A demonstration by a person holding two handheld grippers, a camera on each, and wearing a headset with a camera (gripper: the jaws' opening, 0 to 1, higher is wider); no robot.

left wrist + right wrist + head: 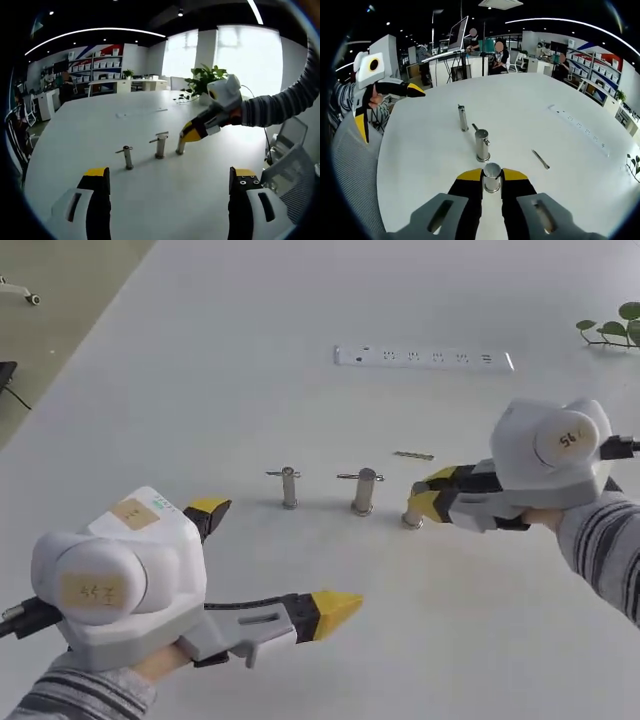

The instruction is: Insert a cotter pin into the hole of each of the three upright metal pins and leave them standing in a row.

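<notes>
Status: two of three assemblies complete, as judged from the views

1. Right gripper (492, 177): jaws clenched on the third metal pin (492, 170), which stands upright on the table (420, 150) between the jaw tips. No cotter pin is visible through its head; its hole cannot be made out.
2. Straight ahead of the right jaws, in line: the second metal pin (481, 145) just beyond the tips, then the first metal pin (463, 118) farther out. Each carries a cotter pin crosswise near its top: the second cotter pin (347, 477) and the first cotter pin (276, 473).
3. The loose cotter pin (540, 159) lies flat on the table, ahead of the right jaws and off to their right side, apart from all three metal pins.
4. Left gripper (169, 174): jaws released, spread wide, holding nothing. The row of pins stands well ahead of its tips.

Work left, by estimate: pick up the loose cotter pin, pass it through the third metal pin, and leave the row standing
</notes>
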